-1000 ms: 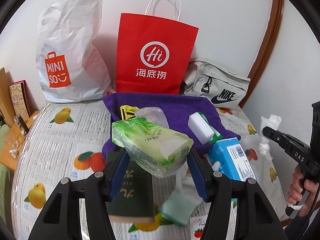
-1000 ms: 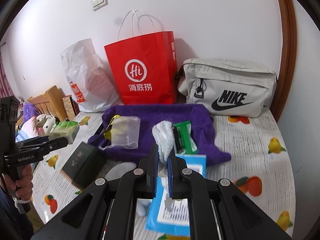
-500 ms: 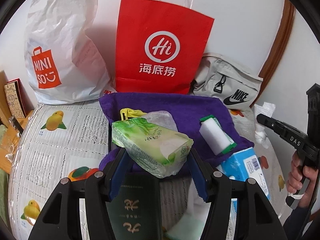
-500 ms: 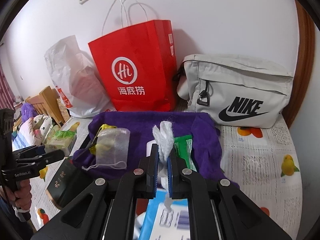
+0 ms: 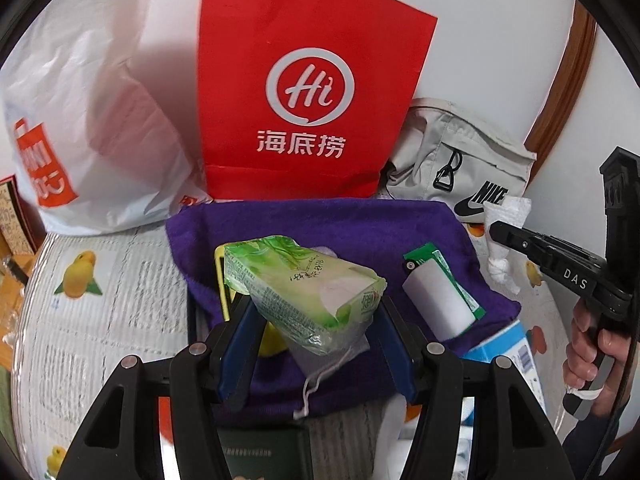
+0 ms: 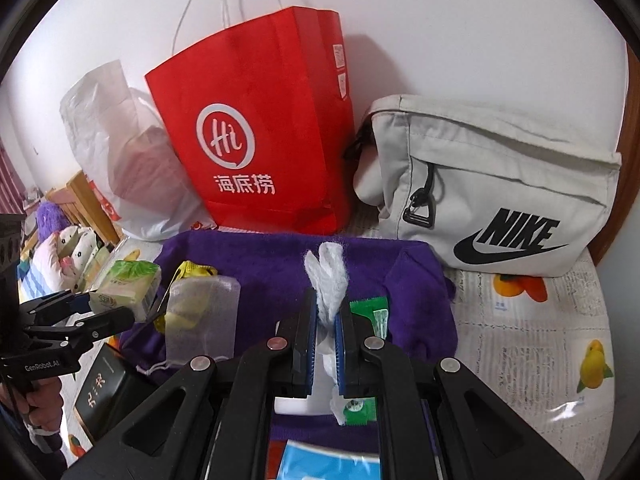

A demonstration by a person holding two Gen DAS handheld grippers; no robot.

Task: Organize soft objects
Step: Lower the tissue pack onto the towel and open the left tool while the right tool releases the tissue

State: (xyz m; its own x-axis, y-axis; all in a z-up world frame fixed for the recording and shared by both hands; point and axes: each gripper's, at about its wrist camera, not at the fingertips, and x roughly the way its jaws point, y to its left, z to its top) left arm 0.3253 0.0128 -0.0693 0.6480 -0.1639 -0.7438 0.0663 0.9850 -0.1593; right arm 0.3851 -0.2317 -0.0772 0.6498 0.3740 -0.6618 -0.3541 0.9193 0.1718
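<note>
Visibly crinkled, green tissue pack sits between jaws.

Everything sits on a fruit-print cloth. Along the wall: white plastic bag, red paper bag, grey Nike bag. A purple towel is spread in front of them, dark book and blue pack at its near edge.

- The left gripper, with the green tissue pack, is now above the purple towel and nearer the red bag.
- The right gripper, with the white wad, is now over the purple towel, closer to that red bag.
</note>
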